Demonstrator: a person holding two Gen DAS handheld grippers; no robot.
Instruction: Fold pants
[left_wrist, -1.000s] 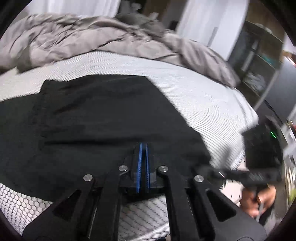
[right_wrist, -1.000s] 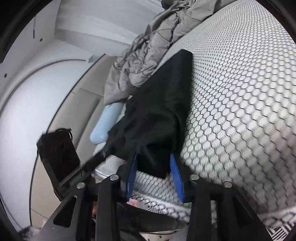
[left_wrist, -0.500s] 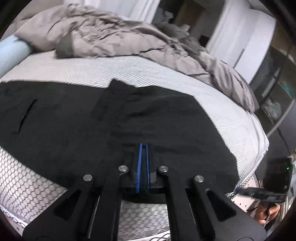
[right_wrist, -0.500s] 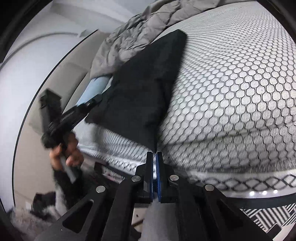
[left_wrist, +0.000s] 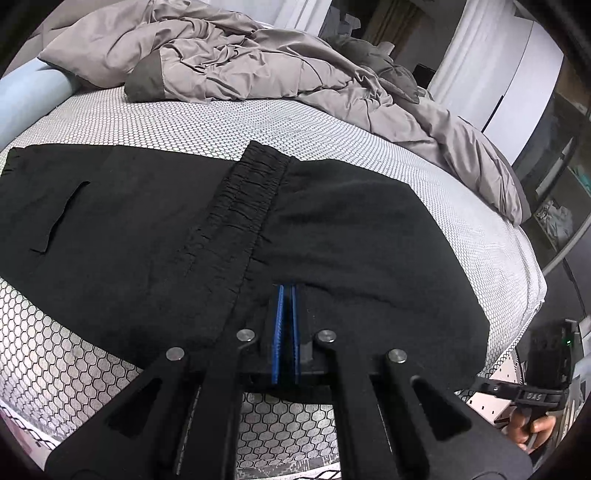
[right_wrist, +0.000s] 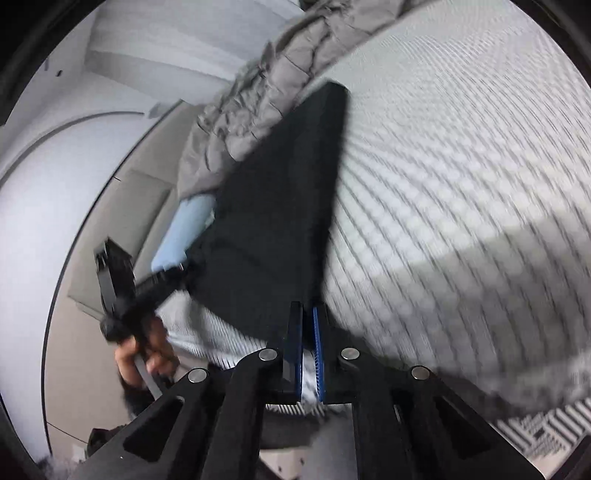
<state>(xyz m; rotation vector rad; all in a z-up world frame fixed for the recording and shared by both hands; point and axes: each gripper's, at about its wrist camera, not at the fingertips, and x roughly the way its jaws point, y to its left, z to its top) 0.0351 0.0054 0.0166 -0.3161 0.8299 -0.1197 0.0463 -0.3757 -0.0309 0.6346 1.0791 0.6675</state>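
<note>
Lying flat on the white mattress with a honeycomb pattern (left_wrist: 332, 122), the black fabric pants (left_wrist: 155, 229) are folded over themselves, so the gathered elastic waistband (left_wrist: 251, 184) runs across the middle of the cloth. The left tool (left_wrist: 287, 295) has its blue pads pressed together on the near edge of the pants, close to the front edge of the bed. The right tool (right_wrist: 307, 314) is at the other near corner of the garment; its blue pads stand slightly apart with a narrow gap, and I cannot tell whether cloth is between them, because this view is blurred. A crumpled grey duvet (left_wrist: 258, 62) lies behind the pants, and a light blue bolster (left_wrist: 26, 99) is at the far left edge.
</note>
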